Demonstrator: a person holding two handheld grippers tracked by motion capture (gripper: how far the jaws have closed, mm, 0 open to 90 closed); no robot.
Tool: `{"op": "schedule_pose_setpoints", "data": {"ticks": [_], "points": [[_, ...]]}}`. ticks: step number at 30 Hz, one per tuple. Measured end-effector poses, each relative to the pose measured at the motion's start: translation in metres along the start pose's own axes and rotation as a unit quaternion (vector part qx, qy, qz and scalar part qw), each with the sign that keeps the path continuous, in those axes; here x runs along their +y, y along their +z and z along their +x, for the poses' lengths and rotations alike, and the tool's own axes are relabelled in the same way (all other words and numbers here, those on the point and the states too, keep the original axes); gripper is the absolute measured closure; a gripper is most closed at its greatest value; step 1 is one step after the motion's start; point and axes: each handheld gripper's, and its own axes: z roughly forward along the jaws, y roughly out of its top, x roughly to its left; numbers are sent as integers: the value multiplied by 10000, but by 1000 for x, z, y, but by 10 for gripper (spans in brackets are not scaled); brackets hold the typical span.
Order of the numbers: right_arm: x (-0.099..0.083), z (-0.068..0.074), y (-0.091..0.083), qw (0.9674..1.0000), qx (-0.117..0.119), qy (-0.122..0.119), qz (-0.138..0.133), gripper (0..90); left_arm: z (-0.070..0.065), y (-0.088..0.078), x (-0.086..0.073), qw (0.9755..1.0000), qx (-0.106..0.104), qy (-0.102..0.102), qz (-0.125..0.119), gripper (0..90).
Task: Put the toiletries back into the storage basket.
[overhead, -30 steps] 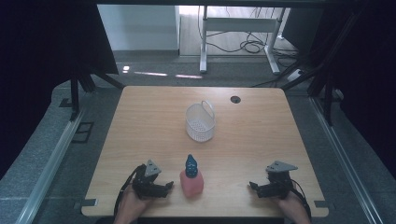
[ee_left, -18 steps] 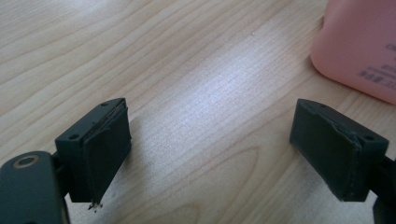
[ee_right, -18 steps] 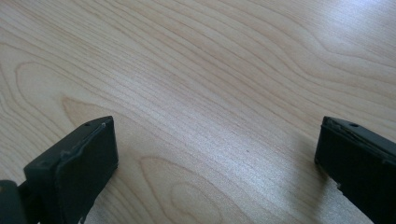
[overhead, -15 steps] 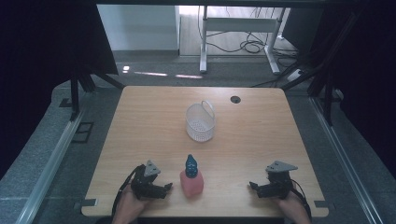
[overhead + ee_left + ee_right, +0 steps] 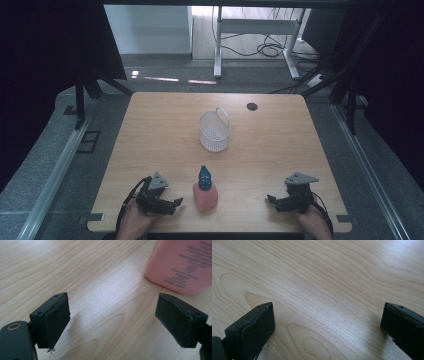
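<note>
High view: a person's two hands are resting grippers on the near edge of the wooden table, with a pink bottle standing upright between them and a white basket sitting farther back, near the middle.
Left gripper: it is lying low on the wood just beside the bottle, pointing toward it, jaws standing wide with nothing between them.
Left gripper view: the pink bottle is sitting ahead and off to one side of the gap, its printed label facing the camera; neither pad is touching it.
Right gripper: it is resting well apart from the bottle on the other side, jaws also spread wide and empty over bare wood.
Bottle: it is carrying a blue cap on top and is looking tall for its base.
Step in hand: judging by the layout, the left gripper is lining up for a grasp on the bottle, perhaps to carry it to the basket.
Risk, tipping: since the bottle is sitting off the jaws' centre line, one pad is likely to be reaching it first and pushing it over or sliding it.
Risk, slipping: closing on the smooth rounded wall too low or at an angle could be letting it twist out.
Risk, edge: the bottle is standing near the table's front, so a shove could be sending it off.
</note>
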Motion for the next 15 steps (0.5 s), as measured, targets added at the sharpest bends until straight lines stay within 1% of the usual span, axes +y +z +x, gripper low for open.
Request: {"op": "schedule_pose_setpoints", "data": {"ticks": [6, 7, 11, 15], "points": [[0, 0, 0, 10000, -1, 1, 0, 0, -3, -7, 3, 9999, -132, 51, -65, 128], [0, 0, 0, 10000, -1, 0, 0, 0, -4, -9, 3, 9998, -152, 87, -77, 130], [0, 0, 0, 10000, -1, 0, 0, 0, -7, -13, 6, 9997, -167, 178, -96, 136], [0, 0, 0, 10000, -2, -1, 0, 0, -8, -18, 8, 9994, -205, 215, -162, 149]]}}
